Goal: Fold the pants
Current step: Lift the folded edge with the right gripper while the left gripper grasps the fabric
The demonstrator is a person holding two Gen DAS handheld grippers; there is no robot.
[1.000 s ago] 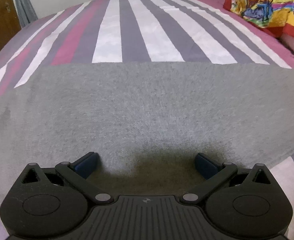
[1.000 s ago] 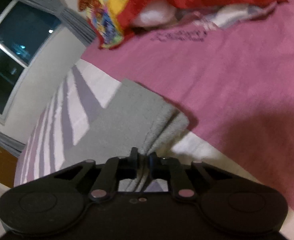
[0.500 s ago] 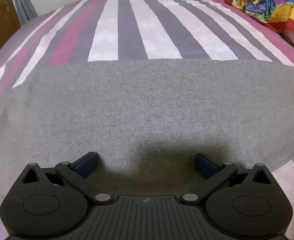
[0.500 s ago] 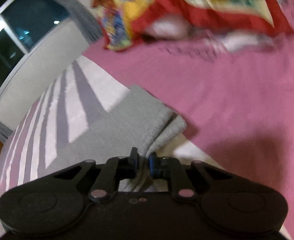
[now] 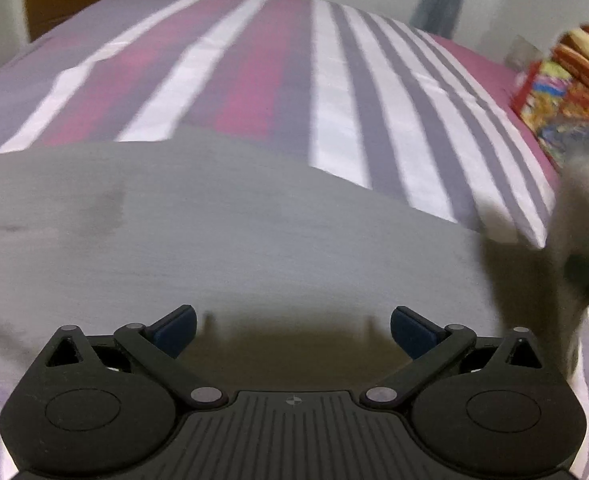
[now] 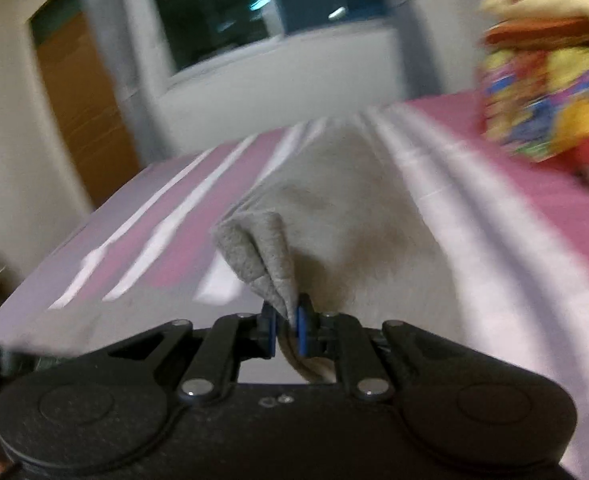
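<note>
One bright pillow [image 6: 546,92], blurred, lies beyond the pants [image 5: 214,232].

Your left gripper [image 5: 292,328] tilts downward with fingers spread wide, while your right gripper [image 6: 286,326] is clamped tight.

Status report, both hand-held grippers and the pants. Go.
Right hand-held gripper shut on a bunched edge of the grey pants. Left hand-held gripper open above them, holding nothing. Nothing in the way on the striped bed.
</note>
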